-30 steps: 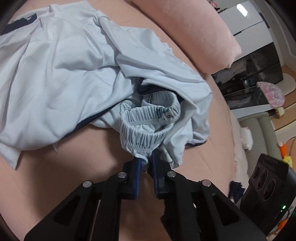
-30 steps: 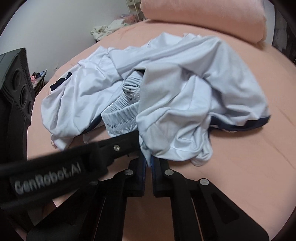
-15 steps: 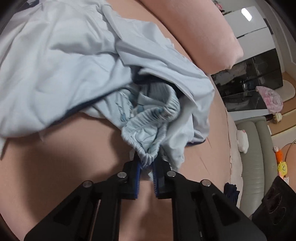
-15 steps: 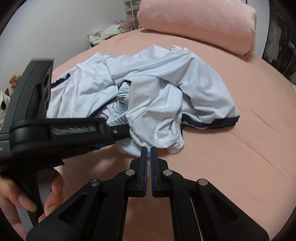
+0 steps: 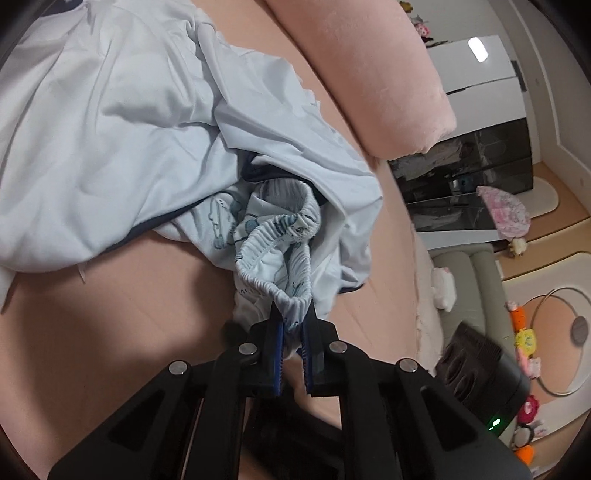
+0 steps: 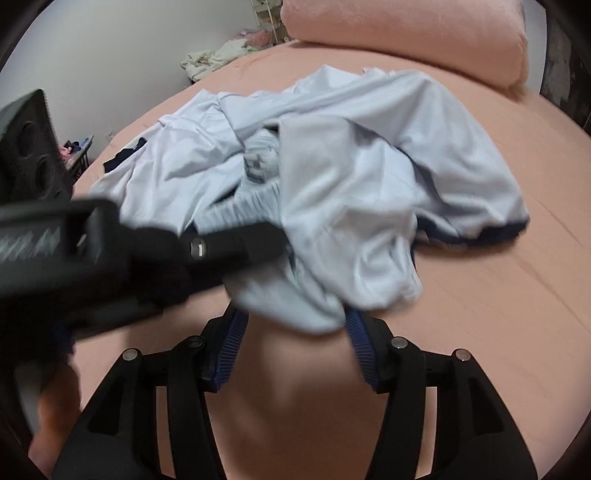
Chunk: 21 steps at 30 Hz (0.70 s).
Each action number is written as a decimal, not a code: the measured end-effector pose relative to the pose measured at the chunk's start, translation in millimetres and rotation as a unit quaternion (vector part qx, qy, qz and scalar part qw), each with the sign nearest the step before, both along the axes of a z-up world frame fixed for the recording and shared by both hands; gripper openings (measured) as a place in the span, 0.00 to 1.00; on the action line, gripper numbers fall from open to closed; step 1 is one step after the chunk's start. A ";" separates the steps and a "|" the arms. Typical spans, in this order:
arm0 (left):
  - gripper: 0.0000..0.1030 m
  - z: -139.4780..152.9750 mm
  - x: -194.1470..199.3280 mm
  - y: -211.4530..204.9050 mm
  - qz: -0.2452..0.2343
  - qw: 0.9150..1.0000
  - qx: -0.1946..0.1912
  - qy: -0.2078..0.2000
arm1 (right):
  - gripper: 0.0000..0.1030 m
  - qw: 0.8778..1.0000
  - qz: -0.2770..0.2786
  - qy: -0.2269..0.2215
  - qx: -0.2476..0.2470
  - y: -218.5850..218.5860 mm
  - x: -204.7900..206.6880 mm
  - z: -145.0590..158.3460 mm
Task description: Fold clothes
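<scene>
- One small pair of printed pale-blue shorts (image 5: pixel 273 236) with a ruched elastic waistband lies tucked under a fold of one larger pale-blue garment (image 5: pixel 110 140) with dark navy trim; both sit crumpled together on the pink bedsheet (image 5: pixel 110 332).
- The left gripper (image 5: pixel 292 325) is clamped on the gathered waistband, cloth bunched between its two blue-padded fingers.
- The right gripper (image 6: pixel 291 343) has just been opening: its two fingers stand apart, with the near edge of the pale-blue garment (image 6: pixel 351 184) hanging over the gap, not pinched.
- In the right wrist view the left gripper (image 6: pixel 273 240) crosses from the left, blurred, with part of a hand (image 6: pixel 55 406) under it.
- One thick pink rolled blanket (image 6: pixel 406 33) lies at the far edge of the bed.
</scene>
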<state>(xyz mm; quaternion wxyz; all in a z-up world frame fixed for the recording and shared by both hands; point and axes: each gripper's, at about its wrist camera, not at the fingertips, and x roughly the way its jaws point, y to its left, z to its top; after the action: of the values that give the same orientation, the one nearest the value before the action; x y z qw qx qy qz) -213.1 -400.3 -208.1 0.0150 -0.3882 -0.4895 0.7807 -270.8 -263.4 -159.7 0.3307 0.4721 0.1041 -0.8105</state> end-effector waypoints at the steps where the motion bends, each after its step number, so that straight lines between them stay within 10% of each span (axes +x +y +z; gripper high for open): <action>1: 0.09 -2.5 -1.2 0.7 0.003 1.000 -0.003 -0.008 | 0.24 1.000 -0.001 0.006 0.000 -2.9 -2.1 -0.6; 2: 0.12 -4.9 -2.3 1.5 0.006 1.000 -0.006 -0.016 | 0.09 1.000 -0.002 0.008 -0.001 -4.8 -4.4 -1.2; 5: 0.17 -15.6 0.5 -11.2 0.004 1.000 0.025 -0.017 | 0.06 1.000 -0.006 0.003 -0.012 1.2 -6.4 0.9; 10: 0.10 9.8 -6.0 25.8 -0.071 0.996 -0.047 0.013 | 0.06 1.000 -0.013 0.015 -0.010 21.0 -1.3 14.8; 21: 0.09 47.0 39.2 114.2 -0.186 0.980 -0.008 0.068 | 0.00 0.998 -0.049 0.039 -0.015 128.9 59.2 68.9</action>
<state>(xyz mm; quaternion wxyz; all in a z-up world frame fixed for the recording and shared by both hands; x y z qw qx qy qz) -173.8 -286.1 -161.1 0.1905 -0.4184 -0.4002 0.7927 -211.5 -134.5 -90.8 0.2933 0.4397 0.0818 -0.8450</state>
